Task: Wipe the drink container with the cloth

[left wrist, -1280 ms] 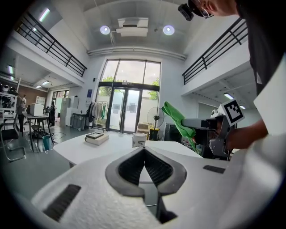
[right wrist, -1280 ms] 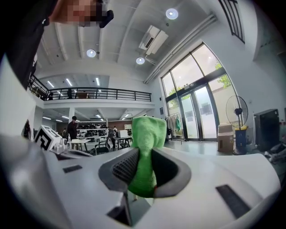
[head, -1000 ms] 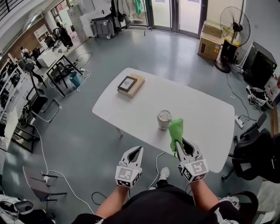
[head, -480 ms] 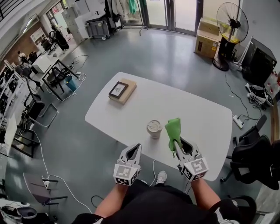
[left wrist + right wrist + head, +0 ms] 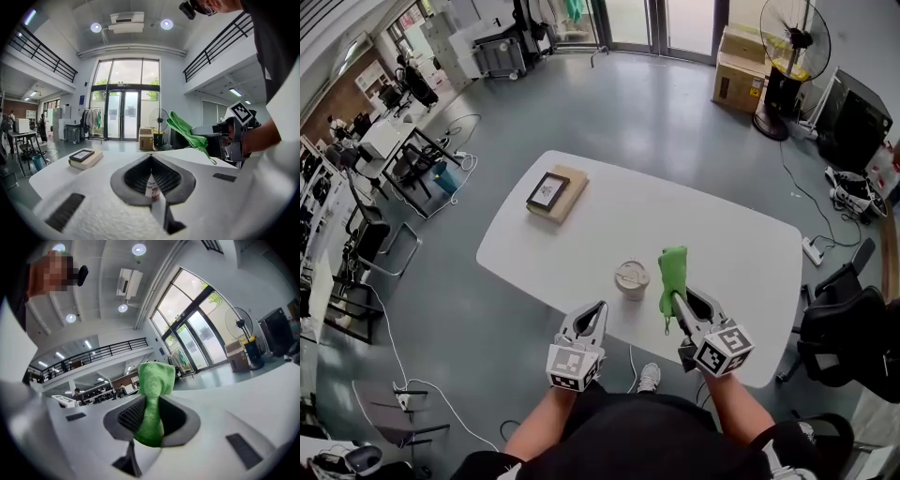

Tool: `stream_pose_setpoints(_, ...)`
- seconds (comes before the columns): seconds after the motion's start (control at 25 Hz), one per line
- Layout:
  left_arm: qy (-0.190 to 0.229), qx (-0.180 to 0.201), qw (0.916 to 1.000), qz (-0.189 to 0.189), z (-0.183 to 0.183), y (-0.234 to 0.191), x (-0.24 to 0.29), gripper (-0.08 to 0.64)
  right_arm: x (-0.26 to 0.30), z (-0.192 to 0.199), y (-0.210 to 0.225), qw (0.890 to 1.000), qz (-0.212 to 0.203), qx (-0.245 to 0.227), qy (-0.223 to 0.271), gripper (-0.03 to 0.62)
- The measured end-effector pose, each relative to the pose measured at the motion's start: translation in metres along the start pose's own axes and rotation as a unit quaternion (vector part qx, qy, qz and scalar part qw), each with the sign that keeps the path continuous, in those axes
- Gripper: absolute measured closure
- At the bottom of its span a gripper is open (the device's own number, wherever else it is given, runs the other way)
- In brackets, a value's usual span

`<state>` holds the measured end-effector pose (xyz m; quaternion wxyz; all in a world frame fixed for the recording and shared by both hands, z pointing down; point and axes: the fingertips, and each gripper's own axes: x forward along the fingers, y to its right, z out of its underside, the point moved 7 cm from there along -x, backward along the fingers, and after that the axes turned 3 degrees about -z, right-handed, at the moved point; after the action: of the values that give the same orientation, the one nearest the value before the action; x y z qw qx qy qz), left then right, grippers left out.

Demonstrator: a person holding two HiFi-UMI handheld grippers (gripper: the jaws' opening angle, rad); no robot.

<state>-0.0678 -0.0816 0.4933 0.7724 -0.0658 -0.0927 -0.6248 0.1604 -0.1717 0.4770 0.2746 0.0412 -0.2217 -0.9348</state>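
The drink container, a pale cup with a lid (image 5: 631,279), stands upright near the front edge of the white table (image 5: 731,234). A slice of the cup (image 5: 152,187) shows in the slit between my left gripper's jaws. That left gripper (image 5: 597,309) is shut and empty, just short of the cup on its near side. My right gripper (image 5: 682,300) is shut on a green cloth (image 5: 672,267), whose free end rises above the jaws. The cloth is to the right of the cup and apart from it. The cloth (image 5: 152,380) fills the right gripper (image 5: 150,404) jaws.
A book with a framed picture on top (image 5: 553,192) lies at the table's far left end. An office chair (image 5: 844,328) is by the table's right end. A floor fan (image 5: 792,56) and cardboard boxes (image 5: 736,70) stand far behind. Desks and chairs crowd the left.
The left gripper has come forward, closer to the cup. The right gripper with the cloth sits a little farther to the cup's right. The head view has shifted.
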Motion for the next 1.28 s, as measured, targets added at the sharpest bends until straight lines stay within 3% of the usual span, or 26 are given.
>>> stream_pose_setpoints(0.2, -0.009, -0.004, 0.9999, 0.004, 0.003, -0.018, 0.007, 0.546, 0.017, 0.015, 0.014, 0.991, -0.002, 0.13, 0.018, 0.5)
stream_pose_setpoints(0.36, -0.017, -0.007, 0.9998, 0.01, 0.009, -0.03, 0.009, 0.546, 0.026, 0.036, 0.028, 0.972, -0.013, 0.232, 0.024, 0.5)
stream_pose_setpoints(0.52, -0.026, -0.012, 0.9995, 0.014, 0.013, -0.043, 0.009, 0.546, 0.04, 0.056, 0.033, 0.95, -0.062, 0.307, 0.02, 0.5)
stream_pose_setpoints(0.84, -0.042, -0.016, 0.9985, 0.029, 0.026, -0.047, 0.012, 0.546, 0.041, 0.101, 0.054, 0.923, -0.058, 0.38, -0.005, 0.5)
stream_pose_setpoints(1.28, -0.058, -0.018, 0.9972, 0.043, 0.034, -0.053, 0.006, 0.546, 0.056, 0.123, 0.056, 0.92, -0.043, 0.39, -0.022, 0.499)
